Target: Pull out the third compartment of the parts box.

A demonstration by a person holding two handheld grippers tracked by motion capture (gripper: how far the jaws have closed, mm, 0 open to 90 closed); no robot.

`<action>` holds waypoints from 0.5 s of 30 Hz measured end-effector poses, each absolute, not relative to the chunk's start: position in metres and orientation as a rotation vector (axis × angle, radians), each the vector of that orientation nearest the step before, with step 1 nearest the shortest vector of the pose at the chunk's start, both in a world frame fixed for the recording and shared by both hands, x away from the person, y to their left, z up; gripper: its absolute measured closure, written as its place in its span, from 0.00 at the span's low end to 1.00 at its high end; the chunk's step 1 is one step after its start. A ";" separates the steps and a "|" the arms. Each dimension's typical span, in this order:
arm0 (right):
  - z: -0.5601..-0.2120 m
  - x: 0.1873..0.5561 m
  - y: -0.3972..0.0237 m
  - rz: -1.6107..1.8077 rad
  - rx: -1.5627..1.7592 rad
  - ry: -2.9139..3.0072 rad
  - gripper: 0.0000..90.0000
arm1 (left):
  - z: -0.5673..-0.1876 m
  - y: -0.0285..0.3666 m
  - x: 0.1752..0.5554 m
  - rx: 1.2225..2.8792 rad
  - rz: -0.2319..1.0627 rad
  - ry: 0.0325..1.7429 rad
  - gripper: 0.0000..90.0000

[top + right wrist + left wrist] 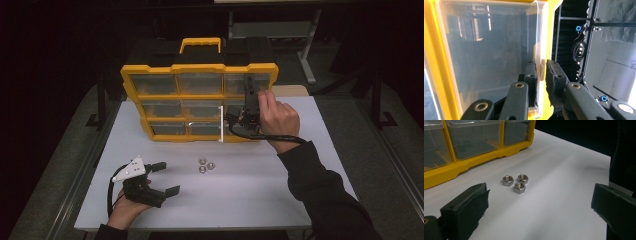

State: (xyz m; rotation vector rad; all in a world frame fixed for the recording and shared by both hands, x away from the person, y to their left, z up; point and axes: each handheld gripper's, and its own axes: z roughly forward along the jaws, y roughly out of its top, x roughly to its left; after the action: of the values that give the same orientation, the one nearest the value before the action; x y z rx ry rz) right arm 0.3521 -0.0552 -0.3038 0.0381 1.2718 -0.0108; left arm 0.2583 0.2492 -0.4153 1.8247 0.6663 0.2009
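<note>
A yellow organizer (pixel 200 98) with several clear drawers stands upright at the back of the white table (pixel 250 195). My right gripper (pixel 248 89) is up against its right column. In the right gripper view the right gripper (pixel 541 72) is shut on the thin front edge of a clear drawer (pixel 494 50), one pad on each side. Three steel hex nuts (pixel 206 165) lie in a tight cluster mid-table. My left gripper (pixel 167 178) rests low at the front left, open, its jaws facing the nuts (pixel 519 188) with nothing between them (pixel 539 202).
The organizer's yellow frame (pixel 434 50) and carry handle (pixel 200 44) rise at the back. A metal stand (pixel 280 30) sits behind the table in the dark. The person's right sleeve (pixel 320 190) crosses the table's right side.
</note>
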 end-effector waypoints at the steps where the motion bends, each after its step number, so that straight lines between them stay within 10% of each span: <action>1: -0.304 0.352 -0.055 -0.012 0.037 1.270 0.88 | -0.415 0.250 0.259 1.822 0.204 0.665 0.01; 15: -0.305 0.353 -0.056 -0.015 0.028 1.267 0.90 | -0.415 0.250 0.257 1.823 0.202 0.672 0.01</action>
State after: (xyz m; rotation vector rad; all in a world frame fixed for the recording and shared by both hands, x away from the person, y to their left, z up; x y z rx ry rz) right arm 0.3534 -0.0559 -0.3047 0.0280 1.2671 -0.0150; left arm 0.2573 0.2504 -0.4150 1.8231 0.6720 0.2018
